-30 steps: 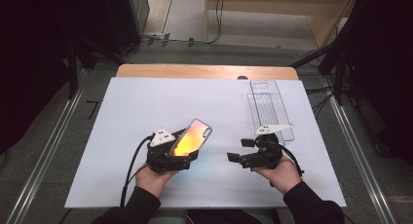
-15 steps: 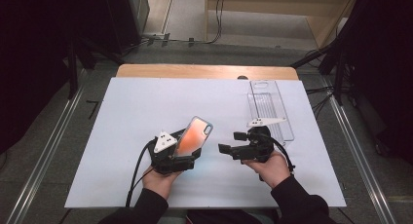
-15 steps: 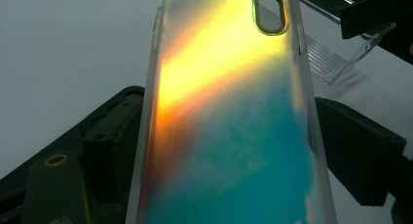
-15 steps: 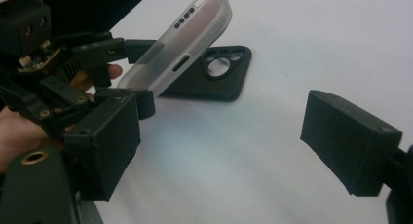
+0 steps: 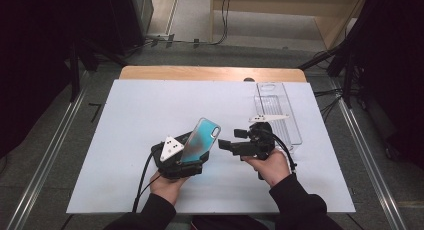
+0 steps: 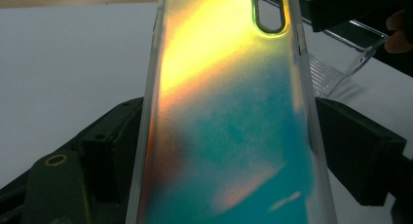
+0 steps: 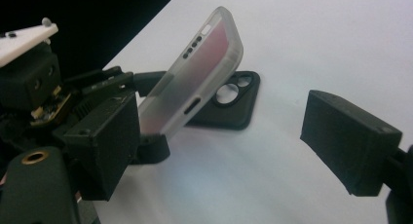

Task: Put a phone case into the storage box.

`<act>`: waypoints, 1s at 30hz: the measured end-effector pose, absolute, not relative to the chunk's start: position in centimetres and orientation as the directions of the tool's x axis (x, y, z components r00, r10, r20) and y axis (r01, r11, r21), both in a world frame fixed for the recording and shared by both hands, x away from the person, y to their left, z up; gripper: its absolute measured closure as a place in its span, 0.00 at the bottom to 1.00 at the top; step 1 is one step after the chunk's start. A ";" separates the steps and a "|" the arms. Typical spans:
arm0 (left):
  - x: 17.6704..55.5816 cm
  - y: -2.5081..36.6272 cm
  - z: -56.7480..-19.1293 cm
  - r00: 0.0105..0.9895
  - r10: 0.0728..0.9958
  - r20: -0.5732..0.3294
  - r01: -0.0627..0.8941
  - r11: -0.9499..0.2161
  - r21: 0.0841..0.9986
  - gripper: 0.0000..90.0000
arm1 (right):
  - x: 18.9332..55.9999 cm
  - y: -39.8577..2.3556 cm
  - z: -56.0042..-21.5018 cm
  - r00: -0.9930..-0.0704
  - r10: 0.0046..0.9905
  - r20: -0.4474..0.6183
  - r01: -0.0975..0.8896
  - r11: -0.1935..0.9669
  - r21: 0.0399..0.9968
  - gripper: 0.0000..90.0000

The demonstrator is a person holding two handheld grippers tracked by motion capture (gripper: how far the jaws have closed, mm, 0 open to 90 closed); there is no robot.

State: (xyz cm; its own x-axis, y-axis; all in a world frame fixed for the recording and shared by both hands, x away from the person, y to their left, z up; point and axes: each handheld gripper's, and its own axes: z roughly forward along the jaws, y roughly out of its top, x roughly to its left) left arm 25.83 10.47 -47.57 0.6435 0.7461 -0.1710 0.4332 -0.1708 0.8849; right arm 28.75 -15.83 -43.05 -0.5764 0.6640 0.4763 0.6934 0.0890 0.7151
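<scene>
An iridescent phone case (image 5: 201,139), teal and orange with a clear rim, stands tilted up off the table. My left gripper (image 5: 192,152) is shut on its lower part; in the left gripper view the case (image 6: 229,112) sits between the two black jaws, camera hole at the top. My right gripper (image 5: 226,144) hovers just right of the case, pointing left at it, open with nothing between its fingers. In the right gripper view (image 7: 229,156) the held case (image 7: 195,73) shows its frosted edge, and a black phone case (image 7: 234,107) lies flat on the white mat behind it.
A clear plastic tray (image 5: 277,110) lies at the mat's back right, beside my right hand. The white mat (image 5: 140,110) covers a wooden table (image 5: 210,73). Cables trail from both grippers toward the front edge.
My right gripper has moved left and slightly up, closer to the held case. The case's sheen has shifted from orange to teal. My left hand has stayed in place.
</scene>
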 end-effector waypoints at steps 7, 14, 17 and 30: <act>25.3 10.0 -47.5 0.647 0.743 -0.170 0.414 -0.155 0.897 0.18 | 29.5 -15.1 -42.9 -0.571 0.659 0.489 0.697 0.074 0.714 0.14; 25.2 10.0 -47.6 0.632 0.753 -0.183 0.413 -0.127 0.902 0.18 | 30.2 -14.8 -43.0 -0.551 0.646 0.528 0.714 0.038 0.700 0.16; 25.2 10.1 -47.6 0.629 0.755 -0.184 0.416 -0.128 0.900 0.18 | 30.4 -14.5 -43.1 -0.553 0.652 0.518 0.710 0.044 0.703 0.16; 24.8 9.7 -47.4 0.626 0.756 -0.189 0.417 -0.120 0.901 0.18 | 31.5 -13.8 -43.2 -0.499 0.603 0.622 0.782 0.004 0.623 0.51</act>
